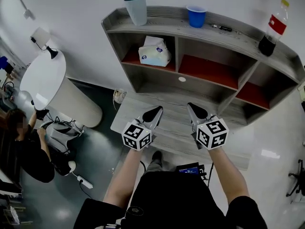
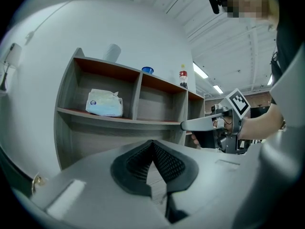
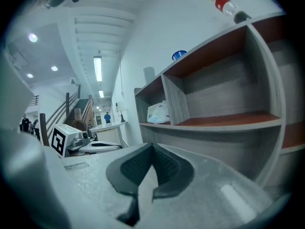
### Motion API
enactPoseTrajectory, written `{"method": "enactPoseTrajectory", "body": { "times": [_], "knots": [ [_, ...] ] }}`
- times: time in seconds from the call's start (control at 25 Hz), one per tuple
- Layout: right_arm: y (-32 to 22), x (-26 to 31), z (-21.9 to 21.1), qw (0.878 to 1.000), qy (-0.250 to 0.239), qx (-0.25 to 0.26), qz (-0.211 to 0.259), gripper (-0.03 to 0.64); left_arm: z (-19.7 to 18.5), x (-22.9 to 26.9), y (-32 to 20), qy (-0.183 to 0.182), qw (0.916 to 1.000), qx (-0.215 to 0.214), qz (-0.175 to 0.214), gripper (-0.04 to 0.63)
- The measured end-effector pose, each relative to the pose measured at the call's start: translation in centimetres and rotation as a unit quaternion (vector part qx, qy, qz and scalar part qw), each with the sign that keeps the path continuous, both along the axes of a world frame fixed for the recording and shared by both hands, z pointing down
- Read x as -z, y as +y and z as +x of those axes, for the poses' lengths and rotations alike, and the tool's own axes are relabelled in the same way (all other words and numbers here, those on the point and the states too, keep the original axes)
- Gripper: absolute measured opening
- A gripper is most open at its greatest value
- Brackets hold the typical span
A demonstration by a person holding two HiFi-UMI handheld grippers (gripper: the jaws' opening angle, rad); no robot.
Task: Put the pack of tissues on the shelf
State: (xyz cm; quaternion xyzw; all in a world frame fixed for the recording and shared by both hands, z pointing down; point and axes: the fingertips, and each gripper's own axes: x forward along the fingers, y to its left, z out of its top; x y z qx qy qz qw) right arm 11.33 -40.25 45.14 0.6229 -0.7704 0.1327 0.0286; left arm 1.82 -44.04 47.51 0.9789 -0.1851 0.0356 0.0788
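Observation:
The white and blue pack of tissues [image 1: 154,52] lies in the left compartment of the grey shelf [image 1: 205,30], on its red floor; it also shows in the left gripper view as the pack of tissues [image 2: 104,103] and small in the right gripper view [image 3: 157,113]. My left gripper [image 1: 157,110] hovers over the wooden table [image 1: 128,109] in front of the shelf, jaws shut with nothing between them. My right gripper [image 1: 191,107] is beside it, also shut and empty. Both point toward the shelf, well short of the pack.
On the shelf top stand a grey cup [image 1: 137,8], a blue cup [image 1: 196,16] and a cola bottle [image 1: 273,27]. A round white table [image 1: 45,82] is to the left, with a seated person [image 1: 24,147] by it. A small white disc [image 1: 182,79] lies in the middle compartment.

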Motion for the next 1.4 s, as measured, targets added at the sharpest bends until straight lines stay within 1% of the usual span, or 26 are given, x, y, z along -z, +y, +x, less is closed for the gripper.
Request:
{"method": "enactPoseTrajectory", "body": {
  "times": [0.44, 0.72, 1.12, 1.4],
  "knots": [
    [3.5, -1.2, 0.5, 1.0, -0.006, -0.005, -0.003, 0.003, -0.3, -1.7, 3.5, 0.009, 0.9998, 0.007, -0.018, 0.003],
    [5.0, -2.2, 1.0, 1.0, -0.01, -0.012, -0.009, 0.003, 0.1, -2.6, 5.3, 0.005, 0.9999, 0.001, -0.016, 0.003],
    [5.8, -2.7, 1.6, 1.0, -0.014, -0.016, -0.01, 0.003, 1.0, -3.1, 5.7, 0.003, 0.9997, 0.015, -0.018, -0.008],
    [5.8, -3.2, 1.9, 0.999, -0.023, -0.019, -0.014, 0.003, 0.9, -3.1, 5.1, 0.004, 0.9994, 0.025, -0.022, -0.008]
  ]
}}
